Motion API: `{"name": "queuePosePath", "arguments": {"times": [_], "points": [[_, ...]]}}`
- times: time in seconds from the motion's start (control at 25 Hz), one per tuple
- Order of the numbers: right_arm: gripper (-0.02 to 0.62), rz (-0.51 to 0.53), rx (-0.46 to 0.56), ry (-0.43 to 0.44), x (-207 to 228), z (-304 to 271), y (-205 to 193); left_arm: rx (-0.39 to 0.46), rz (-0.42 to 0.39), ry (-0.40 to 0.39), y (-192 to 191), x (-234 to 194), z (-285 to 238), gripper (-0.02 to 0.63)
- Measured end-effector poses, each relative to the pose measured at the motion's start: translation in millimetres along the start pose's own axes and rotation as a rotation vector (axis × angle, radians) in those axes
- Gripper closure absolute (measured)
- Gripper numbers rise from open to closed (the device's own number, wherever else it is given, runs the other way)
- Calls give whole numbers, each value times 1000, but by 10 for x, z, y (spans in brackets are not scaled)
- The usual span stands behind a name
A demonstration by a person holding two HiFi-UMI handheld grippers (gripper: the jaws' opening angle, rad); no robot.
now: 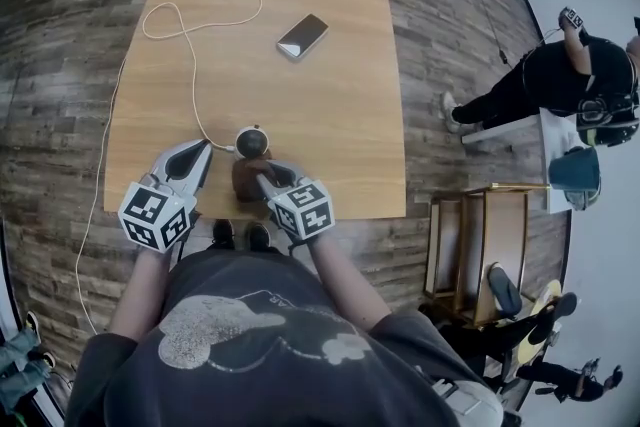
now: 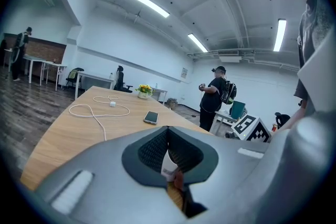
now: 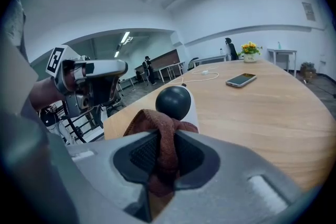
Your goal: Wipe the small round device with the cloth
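**Cloth gripped and at the device; wiping stroke due**

The right gripper (image 1: 270,177) is clamped on the brown cloth (image 3: 160,136). The cloth is bunched just on the near side of the small round device (image 1: 252,142), which sits by the table's (image 1: 330,105) near edge. Contact between the two cannot be confirmed. The left gripper (image 1: 200,155), just left of the device, has its jaws drawn in on a small white piece (image 2: 167,164) that I cannot identify. Assessment: this is the wiping stage. The next move calls for carrying the cloth over the dark dome with light pressure, so the device does not slide.

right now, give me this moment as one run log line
left gripper: shut on white piece | right gripper: shut on cloth | cloth beside round device
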State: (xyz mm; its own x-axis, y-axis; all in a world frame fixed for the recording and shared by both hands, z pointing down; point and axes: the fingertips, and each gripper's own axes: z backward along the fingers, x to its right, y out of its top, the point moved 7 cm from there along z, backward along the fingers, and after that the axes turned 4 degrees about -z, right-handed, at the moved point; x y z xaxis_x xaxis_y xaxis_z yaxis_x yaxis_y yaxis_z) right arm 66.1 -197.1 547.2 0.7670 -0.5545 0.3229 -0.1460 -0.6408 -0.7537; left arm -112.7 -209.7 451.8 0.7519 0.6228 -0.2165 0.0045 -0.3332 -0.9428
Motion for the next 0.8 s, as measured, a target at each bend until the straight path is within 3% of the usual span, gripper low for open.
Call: {"name": "queuePosePath", "arguments": {"times": [0.48,0.68,0.8], "points": [[541,-6,-34,-23,-35,-90,-113,-18,15,-22,-105,-11,-27,589],[541,30,42,63,-63,287,88,-10,11,-17,-69,-11,-19,589],[541,46,123,49,51,582,274,-6,12,-15,-53,-35,-15,589]]}}
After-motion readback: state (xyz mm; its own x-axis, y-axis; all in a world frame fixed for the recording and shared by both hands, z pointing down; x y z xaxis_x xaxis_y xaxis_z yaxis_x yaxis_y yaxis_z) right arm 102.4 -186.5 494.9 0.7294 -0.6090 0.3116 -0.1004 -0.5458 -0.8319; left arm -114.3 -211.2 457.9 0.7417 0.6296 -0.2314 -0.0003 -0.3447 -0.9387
